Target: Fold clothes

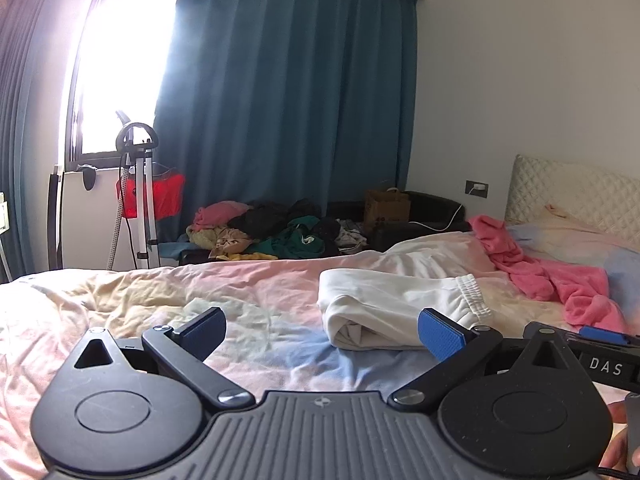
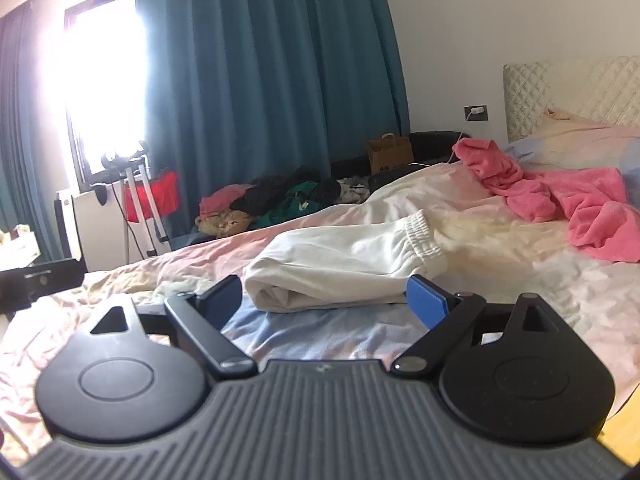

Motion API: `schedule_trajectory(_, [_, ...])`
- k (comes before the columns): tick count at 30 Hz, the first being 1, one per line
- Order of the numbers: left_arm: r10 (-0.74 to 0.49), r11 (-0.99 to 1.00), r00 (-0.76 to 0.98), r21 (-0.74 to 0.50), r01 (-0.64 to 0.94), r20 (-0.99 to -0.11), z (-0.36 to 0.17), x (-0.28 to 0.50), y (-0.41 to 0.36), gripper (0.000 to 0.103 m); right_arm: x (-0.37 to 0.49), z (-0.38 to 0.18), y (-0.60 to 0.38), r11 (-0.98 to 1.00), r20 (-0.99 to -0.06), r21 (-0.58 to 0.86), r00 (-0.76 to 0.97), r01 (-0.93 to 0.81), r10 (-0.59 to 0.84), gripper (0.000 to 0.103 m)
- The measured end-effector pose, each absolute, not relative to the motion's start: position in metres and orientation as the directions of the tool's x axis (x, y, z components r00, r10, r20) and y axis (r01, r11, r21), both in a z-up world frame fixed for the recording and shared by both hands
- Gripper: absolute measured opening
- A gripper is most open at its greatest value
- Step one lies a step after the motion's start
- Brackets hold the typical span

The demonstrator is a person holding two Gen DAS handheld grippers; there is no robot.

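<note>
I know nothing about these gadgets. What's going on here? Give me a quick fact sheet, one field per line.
place: bedroom, work done on a bed with a pastel sheet
left gripper: open, empty, just above the sheet
right gripper: open, empty, facing the white garment
white garment: folded, lying on the bed, elastic band toward the headboard
pink garment: crumpled, unfolded, further up the bed
clothes pile: mixed colours, beyond the bed by the blue curtain
window: bright, left of the curtain
</note>
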State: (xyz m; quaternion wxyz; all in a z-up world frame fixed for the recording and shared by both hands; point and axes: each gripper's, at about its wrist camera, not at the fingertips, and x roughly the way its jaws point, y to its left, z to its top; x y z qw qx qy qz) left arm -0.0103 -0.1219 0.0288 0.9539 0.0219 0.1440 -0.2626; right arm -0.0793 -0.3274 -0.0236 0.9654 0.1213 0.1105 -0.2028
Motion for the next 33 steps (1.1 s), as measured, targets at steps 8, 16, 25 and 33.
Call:
schedule_trajectory(8, [-0.493,0.861,0.815,-0.035,0.507,-0.306,0.023,-0.009,-0.125,0.103,-0.074,-0.026,-0.319,0.892,-0.264,0.157,0.888,0.424,-0.376,0.091])
schedule_trajectory(16, [-0.487,0.863,0.818,-0.027,0.504,-0.307,0.021,-0.011,-0.129,0.103,-0.069,-0.027,-0.316,0.893,-0.286,0.148,0.883,0.424,-0.372,0.09])
schedule_trajectory(25, [-0.472,0.871,0.828,-0.018,0.49,-0.304,0.018,-0.013,-0.131,0.103,-0.067,-0.028,-0.313,0.894,-0.287,0.132,0.879,0.429,-0.379,0.09])
schedule_trajectory(33, [-0.472,0.871,0.829,-0.01,0.492,-0.301,0.016,-0.016,-0.134,0.103,-0.068,-0.028,-0.311,0.895,-0.28,0.12,0.88,0.43,-0.385,0.09])
